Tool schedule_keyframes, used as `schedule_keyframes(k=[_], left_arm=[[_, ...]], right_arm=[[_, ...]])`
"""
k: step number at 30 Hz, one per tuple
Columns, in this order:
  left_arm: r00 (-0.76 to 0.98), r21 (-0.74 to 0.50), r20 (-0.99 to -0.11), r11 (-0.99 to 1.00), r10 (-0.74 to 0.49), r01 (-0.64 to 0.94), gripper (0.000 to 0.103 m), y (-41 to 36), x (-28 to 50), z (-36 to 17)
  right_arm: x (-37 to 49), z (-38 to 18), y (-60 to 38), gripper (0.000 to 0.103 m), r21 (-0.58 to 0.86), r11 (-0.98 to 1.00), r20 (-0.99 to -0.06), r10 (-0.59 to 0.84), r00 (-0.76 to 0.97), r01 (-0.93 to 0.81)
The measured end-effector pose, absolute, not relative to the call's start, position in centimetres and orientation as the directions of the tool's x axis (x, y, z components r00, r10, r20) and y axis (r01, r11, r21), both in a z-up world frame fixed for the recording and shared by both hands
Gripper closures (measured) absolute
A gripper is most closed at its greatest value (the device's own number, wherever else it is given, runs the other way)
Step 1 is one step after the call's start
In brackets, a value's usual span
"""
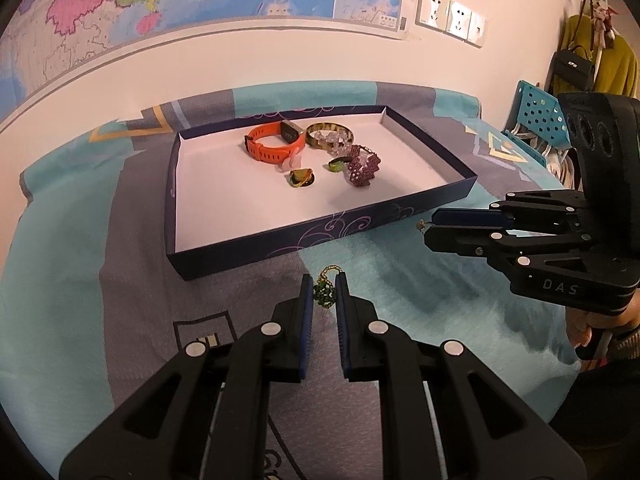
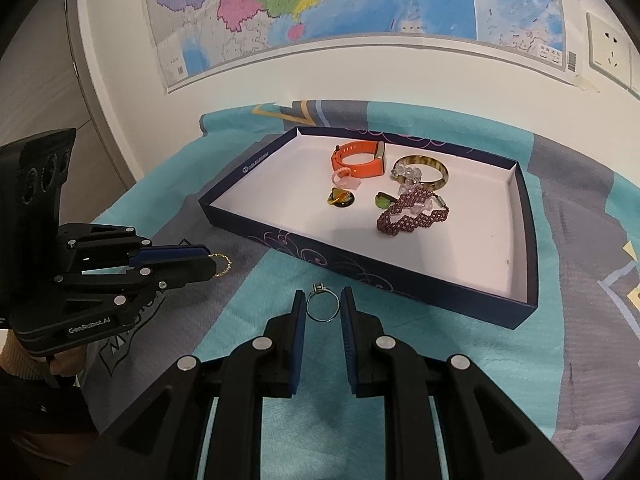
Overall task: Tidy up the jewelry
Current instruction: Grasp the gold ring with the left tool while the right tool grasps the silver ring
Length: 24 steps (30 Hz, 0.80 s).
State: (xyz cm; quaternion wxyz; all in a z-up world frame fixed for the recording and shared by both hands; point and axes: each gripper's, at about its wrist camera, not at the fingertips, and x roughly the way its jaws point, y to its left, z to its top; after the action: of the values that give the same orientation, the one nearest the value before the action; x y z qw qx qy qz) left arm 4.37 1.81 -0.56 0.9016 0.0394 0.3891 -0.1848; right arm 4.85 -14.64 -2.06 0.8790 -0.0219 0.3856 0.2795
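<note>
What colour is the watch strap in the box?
Orange: the rubber watch strap shows best in the right wrist view.

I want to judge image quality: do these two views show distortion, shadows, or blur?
Left wrist view: strong fisheye bend, the box edges curve, dark corners; soft shadow beside the purple bracelet. Right wrist view: same curving and dark corners; the silver ring is sharp, small far items less clear.

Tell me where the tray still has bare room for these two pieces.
The tray's near half is bare, from the front wall up to the purple beaded bracelet and the small green pendant. The left end is also free. Crowded: the far middle, around the orange watch and amber bangle.
</note>
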Motion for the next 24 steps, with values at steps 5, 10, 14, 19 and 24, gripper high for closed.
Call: schedule_keyframes(k=[5,10,14,19,24], left_arm=[[0.636,-0.073,-0.707,0.927,-0.309,0.369,0.091,1.6,4.5,-0.1],[0.644,-0.071,-0.699,0.926,-0.311,0.371,0.091,1.4,4.4,0.3],[0.649,-0.069,-0.693,0.925,-0.313,0.373,0.091,1.3,4.4,0.7],[0.657,-0.067,-0.684,0.924,-0.316,0.375,0.091,1.2,4.5,1.2],[0.664,-0.065,-0.675,0.923,-0.320,0.380,0.091,1.0,4.8,1.6]], right_arm=[[4.7,-1.7,-14.9,0.087,0.181,0.844,-0.683,0.478,0.553,-0.506],[4.8,-1.3,-15.0,0.087,0.178,0.845,-0.675,0.478,0.563,-0.504],[4.9,-1.1,-15.1,0.087,0.175,0.846,-0.669,0.477,0.570,-0.503],[5.0,-0.8,-15.1,0.087,0.174,0.845,-0.664,0.480,0.573,-0.505],[5.1,-0.4,-15.2,0.087,0.169,0.845,-0.658,0.480,0.580,-0.508]])
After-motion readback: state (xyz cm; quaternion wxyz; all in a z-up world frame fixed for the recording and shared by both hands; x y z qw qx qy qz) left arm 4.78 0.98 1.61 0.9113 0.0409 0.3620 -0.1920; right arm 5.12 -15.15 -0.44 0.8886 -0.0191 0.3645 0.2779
